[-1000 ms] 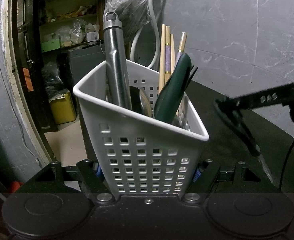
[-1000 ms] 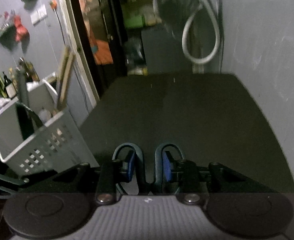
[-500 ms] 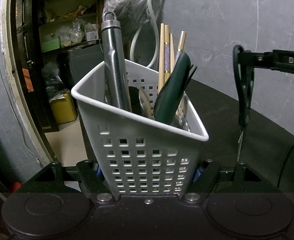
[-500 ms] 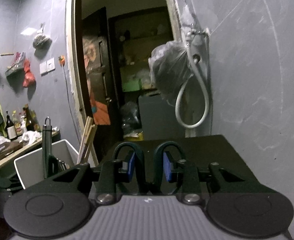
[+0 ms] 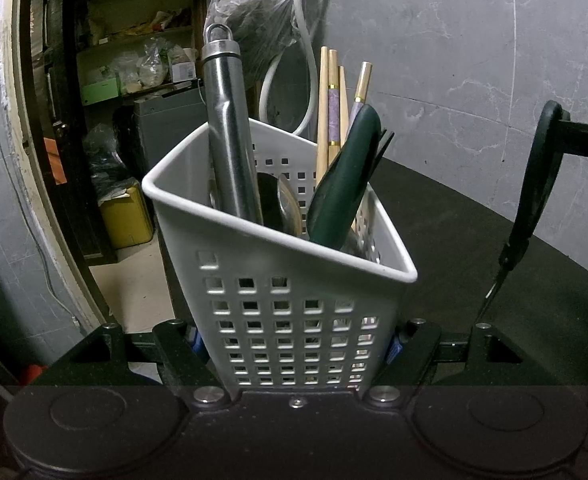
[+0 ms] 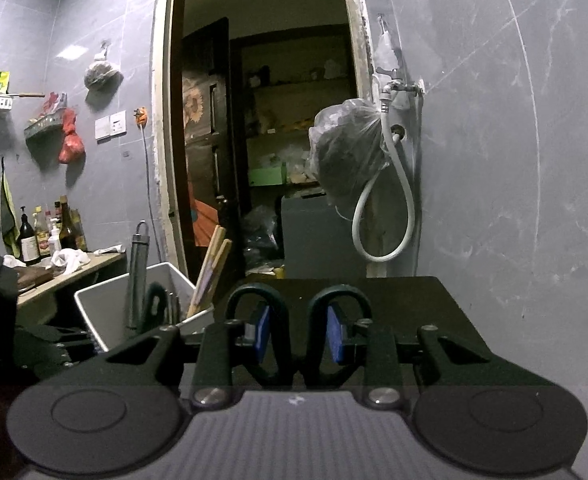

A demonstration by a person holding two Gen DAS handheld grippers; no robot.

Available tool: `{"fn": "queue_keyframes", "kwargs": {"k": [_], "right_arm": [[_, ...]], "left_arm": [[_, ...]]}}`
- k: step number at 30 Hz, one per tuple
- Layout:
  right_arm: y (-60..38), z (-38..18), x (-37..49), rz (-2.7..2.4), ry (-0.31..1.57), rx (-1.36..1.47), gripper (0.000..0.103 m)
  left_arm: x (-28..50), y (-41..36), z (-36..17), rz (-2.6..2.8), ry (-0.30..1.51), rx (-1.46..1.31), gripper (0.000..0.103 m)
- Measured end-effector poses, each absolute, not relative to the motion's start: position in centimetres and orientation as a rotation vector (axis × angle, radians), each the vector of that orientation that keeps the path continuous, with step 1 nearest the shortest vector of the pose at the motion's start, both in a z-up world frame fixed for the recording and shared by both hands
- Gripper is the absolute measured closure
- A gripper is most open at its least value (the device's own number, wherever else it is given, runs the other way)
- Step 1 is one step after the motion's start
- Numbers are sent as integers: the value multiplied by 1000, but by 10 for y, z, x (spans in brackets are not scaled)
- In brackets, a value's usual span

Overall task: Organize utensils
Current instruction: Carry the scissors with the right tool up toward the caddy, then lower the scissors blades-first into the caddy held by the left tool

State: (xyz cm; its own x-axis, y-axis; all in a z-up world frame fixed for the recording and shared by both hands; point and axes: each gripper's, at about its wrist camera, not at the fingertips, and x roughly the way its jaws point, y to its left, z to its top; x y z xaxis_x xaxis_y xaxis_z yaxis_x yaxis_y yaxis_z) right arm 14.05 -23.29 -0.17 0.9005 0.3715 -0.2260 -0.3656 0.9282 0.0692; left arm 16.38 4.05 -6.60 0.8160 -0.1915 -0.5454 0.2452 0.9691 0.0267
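My left gripper is shut on a white perforated basket, gripping its lower sides. Inside stand a steel handle, wooden chopsticks and a dark green-handled utensil. My right gripper is shut on dark scissors, its blue pads inside the two handle loops. In the left wrist view the scissors hang upright right of the basket, blades pointing down, apart from it. The right wrist view shows the basket low on the left.
A black tabletop lies under and behind the basket, against a grey tiled wall. A tap with a white hose and a hanging plastic bag is on the wall. An open doorway lies beyond; a counter with bottles stands left.
My right gripper has risen and tipped up from the tabletop. The scissors in it swung from slanting to hanging upright beside the basket. The left gripper and basket stayed put.
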Motion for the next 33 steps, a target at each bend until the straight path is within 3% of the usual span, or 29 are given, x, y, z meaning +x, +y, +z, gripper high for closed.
{"fn": "queue_keyframes", "kwargs": {"k": [33], "right_arm": [[-241, -3, 136, 361, 290, 59, 68]], "left_arm": [[165, 40, -65, -239, 574, 100, 26]]}}
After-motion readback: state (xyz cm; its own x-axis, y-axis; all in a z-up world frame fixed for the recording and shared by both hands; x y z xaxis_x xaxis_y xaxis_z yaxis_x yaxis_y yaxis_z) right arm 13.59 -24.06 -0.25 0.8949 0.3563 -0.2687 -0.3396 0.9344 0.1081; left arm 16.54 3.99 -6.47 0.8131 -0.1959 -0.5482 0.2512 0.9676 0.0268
